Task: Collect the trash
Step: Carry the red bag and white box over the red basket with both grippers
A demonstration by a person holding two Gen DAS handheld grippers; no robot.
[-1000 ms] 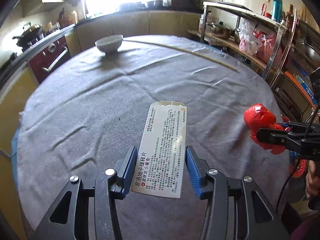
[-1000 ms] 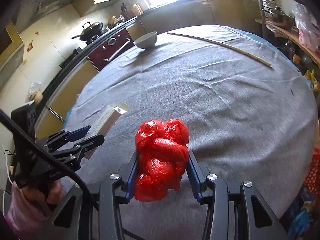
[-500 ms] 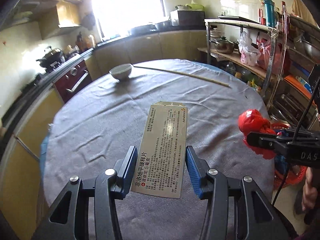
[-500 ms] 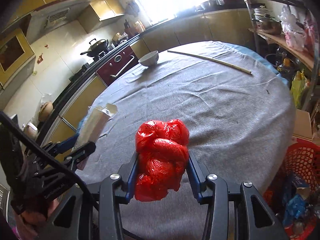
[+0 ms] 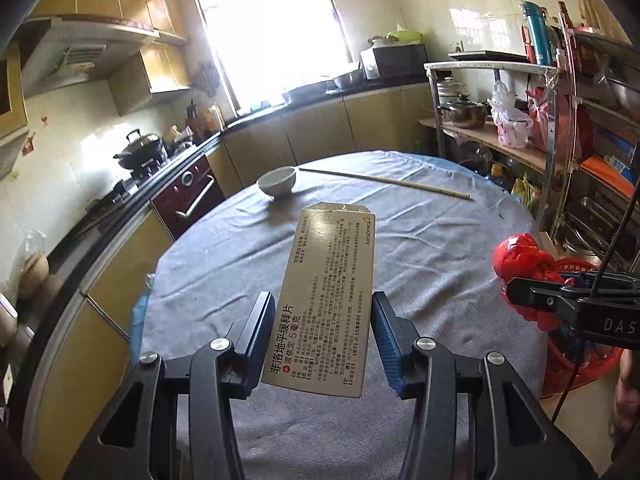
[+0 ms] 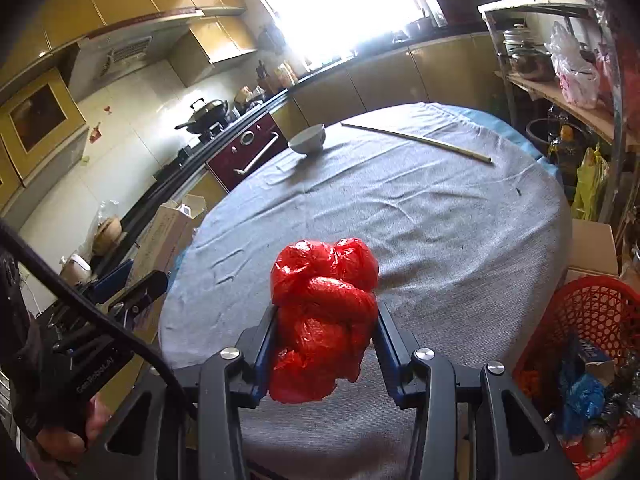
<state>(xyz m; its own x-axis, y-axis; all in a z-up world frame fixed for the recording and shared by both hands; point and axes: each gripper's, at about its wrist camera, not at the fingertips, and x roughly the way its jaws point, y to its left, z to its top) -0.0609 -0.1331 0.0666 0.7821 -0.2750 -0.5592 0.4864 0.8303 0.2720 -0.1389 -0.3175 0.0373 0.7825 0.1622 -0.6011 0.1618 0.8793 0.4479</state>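
Note:
My left gripper [image 5: 323, 312] is shut on a flat cardboard medicine box [image 5: 326, 296] with Chinese print, held above the near edge of the round table [image 5: 420, 232]. My right gripper [image 6: 325, 320] is shut on a crumpled red plastic bag [image 6: 324, 312], also lifted above the table's near edge. The red bag [image 5: 520, 256] and right gripper show at the right of the left wrist view. The box [image 6: 168, 232] and left gripper show at the left of the right wrist view. A red mesh trash basket [image 6: 592, 308] holding several pieces of trash stands on the floor right of the table.
A white bowl [image 5: 277, 182] and a long wooden stick [image 5: 384, 182] lie at the table's far side on the grey cloth. A metal shelf rack [image 5: 556, 128] with pots and bags stands at the right. Kitchen counter and stove [image 5: 140, 152] run along the left.
Both grippers have risen and pulled back from the table with their loads. The table now looks farther away and the red basket has come into view.

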